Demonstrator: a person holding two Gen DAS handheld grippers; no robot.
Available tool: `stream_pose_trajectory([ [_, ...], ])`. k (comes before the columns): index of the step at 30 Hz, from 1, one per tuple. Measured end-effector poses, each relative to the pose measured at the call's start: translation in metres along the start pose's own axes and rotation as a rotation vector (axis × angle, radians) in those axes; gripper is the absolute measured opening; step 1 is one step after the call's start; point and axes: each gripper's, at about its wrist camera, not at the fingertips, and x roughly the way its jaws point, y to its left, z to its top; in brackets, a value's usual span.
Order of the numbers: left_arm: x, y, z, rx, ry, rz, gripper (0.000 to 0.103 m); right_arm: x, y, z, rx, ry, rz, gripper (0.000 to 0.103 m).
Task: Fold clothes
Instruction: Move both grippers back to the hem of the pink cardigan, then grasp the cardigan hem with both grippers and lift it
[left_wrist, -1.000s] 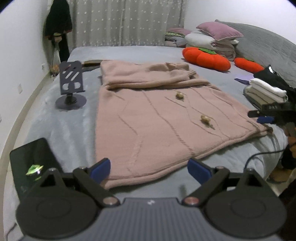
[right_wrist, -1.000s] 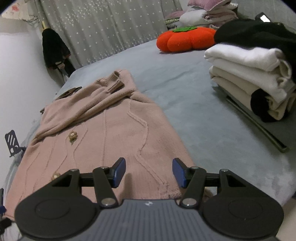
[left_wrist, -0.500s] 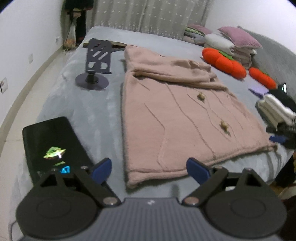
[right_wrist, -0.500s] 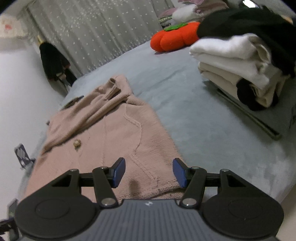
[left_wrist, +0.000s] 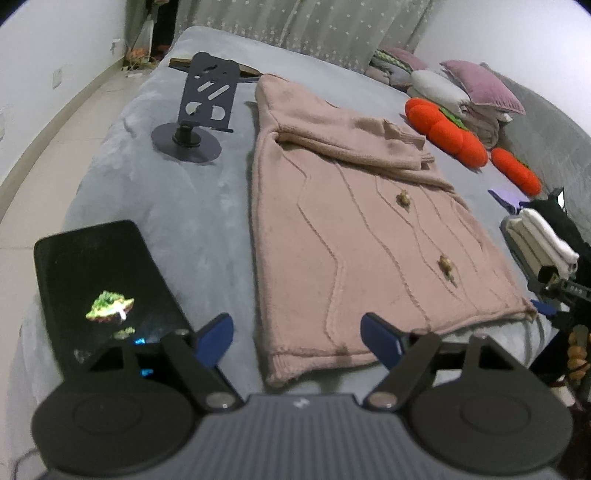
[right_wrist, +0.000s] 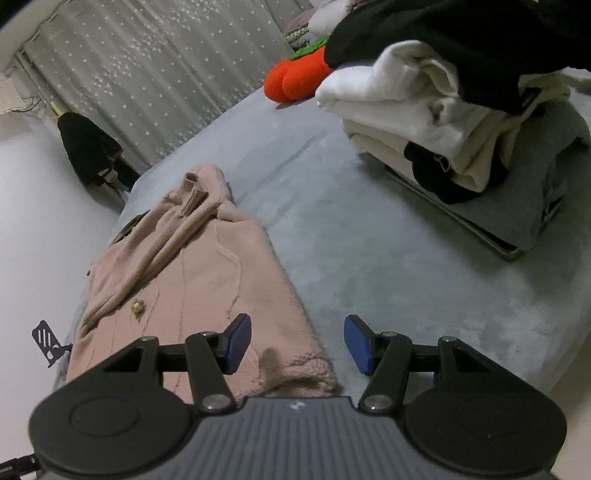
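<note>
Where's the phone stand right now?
In the left wrist view, the phone stand stands on the grey bed, upper left, just left of the pink sweater.

Phone (left_wrist: 99, 291) and stand (left_wrist: 192, 122) crowd cardigan's (left_wrist: 351, 236) left.

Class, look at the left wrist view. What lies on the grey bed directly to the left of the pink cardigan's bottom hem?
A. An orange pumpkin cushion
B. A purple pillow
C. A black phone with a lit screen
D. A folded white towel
C: the black phone with a lit screen lies on the bed, left of the pink cardigan hem.
</note>
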Motion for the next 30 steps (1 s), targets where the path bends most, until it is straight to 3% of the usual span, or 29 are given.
stream_pose_trajectory([
  [4,0.005,-0.005,0.001,0.051,0.029,0.014,0.073,0.005,0.002,-0.003,-0.061,0.049,0.020,0.051],
  [9,0.006,-0.002,-0.001,0.050,0.057,-0.054,0.059,0.010,-0.007,-0.006,-0.005,0.138,0.164,0.048],
  [13,0.007,-0.001,-0.002,0.037,0.050,-0.072,0.049,0.018,-0.021,-0.007,0.094,0.188,0.242,0.028],
  [16,0.007,0.001,-0.003,0.026,0.049,-0.076,0.038,0.023,-0.026,-0.008,0.154,0.206,0.289,0.020],
  [20,0.002,0.011,-0.001,-0.028,0.041,-0.137,0.021,0.021,-0.018,-0.007,0.168,0.176,0.340,0.018],
  [23,-0.004,0.016,0.002,-0.071,0.021,-0.202,0.015,0.011,-0.010,-0.004,0.155,0.114,0.369,0.017],
  [30,-0.016,0.012,0.017,-0.087,-0.027,-0.284,0.014,-0.004,0.002,0.013,0.166,0.003,0.429,0.016],
])
